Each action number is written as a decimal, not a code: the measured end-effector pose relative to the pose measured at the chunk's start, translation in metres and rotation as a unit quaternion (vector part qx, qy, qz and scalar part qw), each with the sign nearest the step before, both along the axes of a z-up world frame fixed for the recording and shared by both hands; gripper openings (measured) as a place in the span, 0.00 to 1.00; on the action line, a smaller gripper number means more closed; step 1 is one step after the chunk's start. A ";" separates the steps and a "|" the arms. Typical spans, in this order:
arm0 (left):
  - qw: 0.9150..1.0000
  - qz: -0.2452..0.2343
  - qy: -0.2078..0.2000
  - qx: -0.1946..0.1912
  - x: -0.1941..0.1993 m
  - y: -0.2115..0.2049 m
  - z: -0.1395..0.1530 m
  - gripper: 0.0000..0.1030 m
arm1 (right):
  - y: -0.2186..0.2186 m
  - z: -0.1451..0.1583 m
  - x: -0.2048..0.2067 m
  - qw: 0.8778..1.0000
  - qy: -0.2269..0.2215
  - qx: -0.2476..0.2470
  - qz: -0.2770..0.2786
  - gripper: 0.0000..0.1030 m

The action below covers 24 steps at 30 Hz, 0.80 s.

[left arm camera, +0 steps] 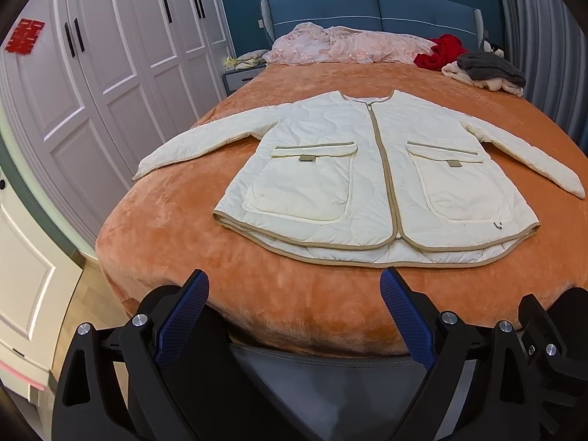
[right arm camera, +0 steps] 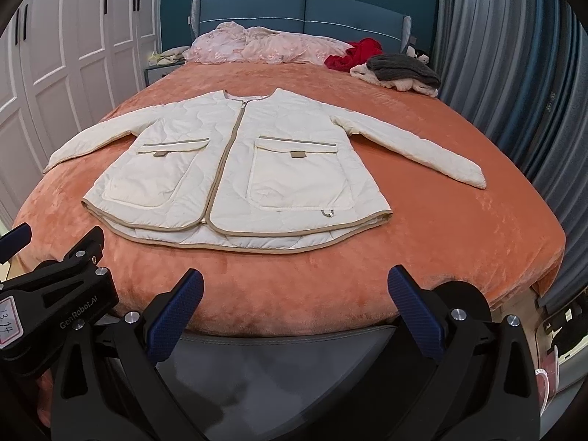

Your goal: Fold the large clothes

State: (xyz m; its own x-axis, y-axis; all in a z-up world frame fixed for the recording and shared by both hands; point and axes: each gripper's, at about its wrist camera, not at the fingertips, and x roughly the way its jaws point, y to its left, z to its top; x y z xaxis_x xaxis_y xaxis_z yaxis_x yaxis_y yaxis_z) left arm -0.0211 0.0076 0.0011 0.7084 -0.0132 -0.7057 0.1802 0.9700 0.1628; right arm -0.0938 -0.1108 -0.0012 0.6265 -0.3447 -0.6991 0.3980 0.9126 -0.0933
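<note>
A cream quilted jacket (left arm camera: 371,176) with tan trim lies flat, front up and zipped, on the orange bed cover (left arm camera: 257,294), both sleeves spread out to the sides. It also shows in the right wrist view (right arm camera: 235,172). My left gripper (left arm camera: 294,286) is open and empty, held off the foot of the bed, short of the jacket's hem. My right gripper (right arm camera: 296,283) is open and empty too, beside the left one, whose body (right arm camera: 55,294) shows at the left of its view.
A pink quilt (left arm camera: 341,46), a red garment (left arm camera: 439,51) and a grey and cream pile (left arm camera: 488,71) lie at the head of the bed. White wardrobes (left arm camera: 110,73) stand on the left, grey curtains (right arm camera: 514,73) on the right.
</note>
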 end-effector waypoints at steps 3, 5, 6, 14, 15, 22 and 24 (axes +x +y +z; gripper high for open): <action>1.000 0.001 0.000 -0.001 0.000 0.000 0.000 0.90 | 0.000 0.000 -0.001 1.000 0.000 -0.001 0.000 0.95; 1.000 0.001 -0.001 -0.001 0.000 0.000 0.001 0.90 | 0.000 0.000 -0.001 1.000 -0.001 -0.001 -0.001 0.95; 1.000 0.002 -0.001 -0.001 0.000 0.000 0.001 0.90 | 0.000 0.000 -0.001 1.000 -0.002 -0.001 -0.001 0.95; 1.000 0.002 -0.001 -0.001 0.000 0.001 0.001 0.90 | 0.001 0.000 -0.002 1.000 -0.001 -0.002 -0.001 0.95; 1.000 0.002 -0.001 -0.001 0.000 0.001 0.001 0.90 | 0.001 0.000 -0.002 1.000 -0.001 -0.002 -0.001 0.95; 1.000 0.002 -0.002 -0.001 0.000 0.000 0.001 0.90 | 0.001 0.000 -0.002 1.000 -0.001 -0.002 -0.001 0.95; 1.000 0.002 -0.002 -0.001 0.000 0.001 0.001 0.90 | 0.001 0.000 -0.002 1.000 -0.002 -0.001 -0.001 0.95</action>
State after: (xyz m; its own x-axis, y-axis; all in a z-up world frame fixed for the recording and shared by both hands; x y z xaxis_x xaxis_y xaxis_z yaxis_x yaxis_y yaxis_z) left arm -0.0212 0.0085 0.0021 0.7113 -0.0122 -0.7028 0.1757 0.9712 0.1609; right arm -0.0959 -0.1101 -0.0015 0.6278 -0.3476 -0.6965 0.4004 0.9115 -0.0940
